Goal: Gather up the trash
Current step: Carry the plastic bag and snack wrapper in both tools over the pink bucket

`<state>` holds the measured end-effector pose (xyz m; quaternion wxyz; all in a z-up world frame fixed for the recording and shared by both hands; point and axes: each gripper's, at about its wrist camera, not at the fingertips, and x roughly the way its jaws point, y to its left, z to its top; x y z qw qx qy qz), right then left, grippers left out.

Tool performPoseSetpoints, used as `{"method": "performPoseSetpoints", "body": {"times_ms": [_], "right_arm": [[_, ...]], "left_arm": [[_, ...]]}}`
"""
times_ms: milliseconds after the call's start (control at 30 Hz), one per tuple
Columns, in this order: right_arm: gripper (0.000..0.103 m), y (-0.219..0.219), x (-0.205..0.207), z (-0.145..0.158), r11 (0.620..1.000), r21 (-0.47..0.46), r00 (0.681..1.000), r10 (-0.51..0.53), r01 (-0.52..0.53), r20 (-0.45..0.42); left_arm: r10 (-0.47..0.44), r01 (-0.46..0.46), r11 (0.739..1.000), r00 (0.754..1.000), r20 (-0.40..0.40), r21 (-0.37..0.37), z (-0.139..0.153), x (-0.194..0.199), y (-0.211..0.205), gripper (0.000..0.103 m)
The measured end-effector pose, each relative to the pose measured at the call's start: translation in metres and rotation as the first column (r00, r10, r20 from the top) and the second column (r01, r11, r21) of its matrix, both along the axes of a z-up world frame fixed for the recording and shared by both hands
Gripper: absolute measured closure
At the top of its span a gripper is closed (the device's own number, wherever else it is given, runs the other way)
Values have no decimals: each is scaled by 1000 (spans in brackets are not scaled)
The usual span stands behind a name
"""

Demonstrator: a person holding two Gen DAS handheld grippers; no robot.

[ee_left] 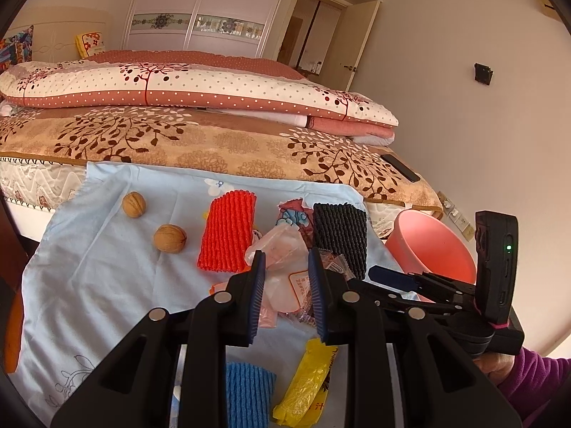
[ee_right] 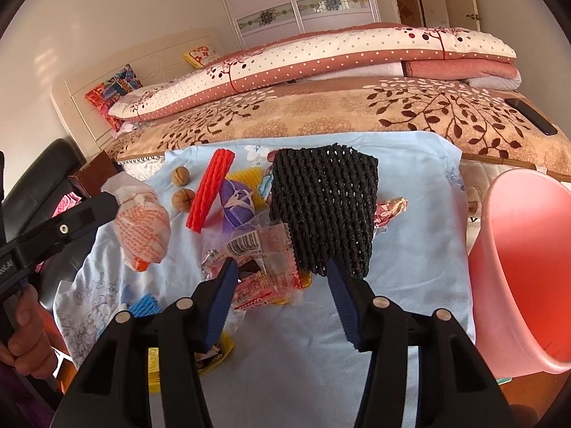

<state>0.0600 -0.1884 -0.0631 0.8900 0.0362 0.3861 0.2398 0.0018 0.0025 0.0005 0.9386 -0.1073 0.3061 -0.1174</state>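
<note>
here — left gripper [ee_left: 287,267] grips bag [ee_left: 282,249]

A matt black foam net [ee_right: 323,210] and a crinkled, glossy plastic wrapper [ee_right: 257,267] are seen. They are laid on smooth pale-blue cloth [ee_right: 410,249], beside a smooth pink plastic bucket [ee_right: 528,267].

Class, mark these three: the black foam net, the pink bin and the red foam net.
black foam net [ee_right: 323,214], right wrist view, middle of its mesh.
pink bin [ee_right: 528,278], right wrist view, inner wall.
red foam net [ee_left: 226,232], left wrist view, centre of ribbed face.
</note>
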Motion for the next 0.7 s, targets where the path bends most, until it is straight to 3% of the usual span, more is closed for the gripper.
{"method": "performPoseSetpoints", "body": {"times_ms": [100, 167, 467, 700], "right_arm": [[82, 2, 6, -10, 1000, 1, 999, 12, -12, -49], [87, 1, 4, -10, 1000, 15, 999, 12, -11, -50], [88, -15, -18, 21, 998, 57, 999, -21, 19, 37], [88, -48, -34, 44, 992, 74, 989, -112, 106, 96]], "left_arm": [[3, -3, 1000, 1000, -4, -5, -1, 1, 3, 78], [4, -4, 1000, 1000, -7, -8, -2, 2, 4, 78], [-10, 10, 1000, 1000, 7, -5, 4, 3, -2, 78], [-59, 59, 998, 998, 35, -3, 17, 10, -25, 78]]}}
